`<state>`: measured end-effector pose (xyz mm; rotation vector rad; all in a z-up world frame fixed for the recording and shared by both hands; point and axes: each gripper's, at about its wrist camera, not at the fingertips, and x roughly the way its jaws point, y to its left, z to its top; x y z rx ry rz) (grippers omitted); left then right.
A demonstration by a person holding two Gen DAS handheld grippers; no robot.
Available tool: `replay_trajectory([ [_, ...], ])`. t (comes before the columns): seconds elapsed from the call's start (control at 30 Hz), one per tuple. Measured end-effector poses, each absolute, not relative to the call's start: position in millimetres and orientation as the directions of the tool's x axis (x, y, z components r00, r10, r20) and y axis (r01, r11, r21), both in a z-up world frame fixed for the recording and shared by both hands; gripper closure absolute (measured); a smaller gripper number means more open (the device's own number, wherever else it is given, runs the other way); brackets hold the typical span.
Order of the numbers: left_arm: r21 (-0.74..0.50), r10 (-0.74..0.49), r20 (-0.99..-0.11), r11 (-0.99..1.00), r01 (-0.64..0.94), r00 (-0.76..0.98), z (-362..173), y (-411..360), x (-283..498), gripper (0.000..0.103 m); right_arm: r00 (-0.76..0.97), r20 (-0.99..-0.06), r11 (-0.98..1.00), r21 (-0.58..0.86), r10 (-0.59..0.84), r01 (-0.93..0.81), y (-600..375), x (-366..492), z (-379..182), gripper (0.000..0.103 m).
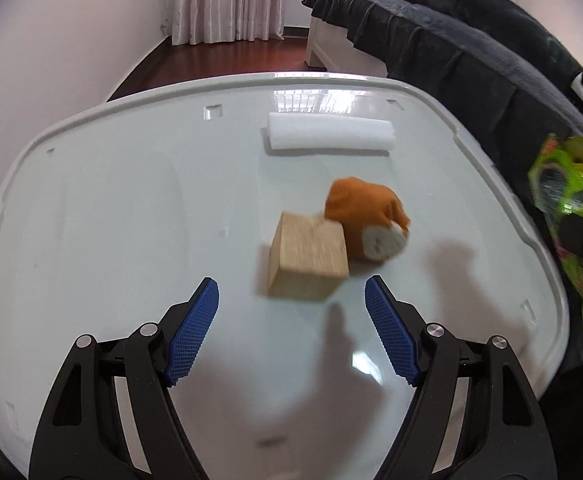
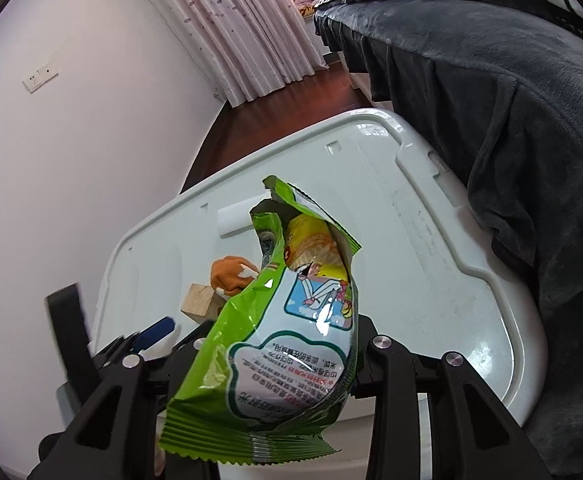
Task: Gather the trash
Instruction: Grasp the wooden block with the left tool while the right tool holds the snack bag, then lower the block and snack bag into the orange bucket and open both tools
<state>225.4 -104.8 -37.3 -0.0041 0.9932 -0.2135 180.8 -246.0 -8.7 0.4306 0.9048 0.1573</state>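
In the left wrist view the left gripper (image 1: 291, 300) hangs wide and empty over the white lid (image 1: 131, 200), the wooden block (image 1: 309, 260) just beyond its fingertips, while in the right wrist view the right gripper (image 2: 275, 360) pinches the green snack bag (image 2: 275, 360), raised above the lid's near edge.

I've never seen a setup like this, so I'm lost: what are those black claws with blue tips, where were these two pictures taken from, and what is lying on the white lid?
Each picture comes from a camera mounted on a hand-held gripper, a two-fingered tong that a person carries, one in each hand. The left one's view shows its own open left hand-held gripper, empty, above a white lid. On the lid lie a wooden block, an orange cloth bundle touching it, and a white foam roll. The other view shows the right hand-held gripper pinching an opened green snack bag, with wrappers inside.
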Motion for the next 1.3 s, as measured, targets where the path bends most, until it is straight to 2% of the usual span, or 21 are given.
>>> replay_trajectory([
  [0.2,-0.028,-0.129,-0.84,0.98,0.196,0.526,-52,-117,245,0.031,0.618,-0.722,0.908,0.417,0.312,0.029,-241,181,-5,0.066],
  [0.27,0.0,-0.103,-0.839,0.982,0.19,0.534,-52,-119,248,0.048,0.614,-0.725,0.911,0.412,0.312,0.023,-239,182,-5,0.066],
  [0.3,-0.001,-0.106,-0.836,0.982,0.191,0.539,-51,-118,249,0.064,0.613,-0.726,0.912,0.41,0.312,0.022,-239,183,-6,0.066],
  [0.33,-0.008,-0.111,-0.832,0.982,0.187,0.544,-50,-116,249,0.067,0.611,-0.727,0.912,0.409,0.312,0.022,-238,184,-7,0.066],
  [0.43,-0.029,-0.122,-0.828,0.984,0.176,0.547,-50,-111,248,0.067,0.609,-0.731,0.915,0.403,0.308,0.02,-237,184,-8,0.065],
  [0.73,0.012,-0.062,-0.84,0.991,0.132,0.538,-43,-98,226,0.067,0.593,-0.748,0.923,0.385,0.297,0.022,-232,187,-12,0.066],
  [0.97,-0.004,-0.064,-0.818,0.995,0.105,0.572,-13,-72,181,0.067,0.61,-0.745,0.943,0.332,0.269,-0.012,-222,180,-11,0.066],
  [1.2,-0.02,-0.063,-0.79,0.997,0.078,0.61,15,-54,136,0.067,0.646,-0.717,0.962,0.246,0.263,-0.119,-200,156,-3,0.065],
  [1.3,-0.02,-0.061,-0.779,0.997,0.072,0.624,21,-48,118,0.067,0.662,-0.679,0.948,0.202,0.317,-0.246,-174,122,1,0.065],
])
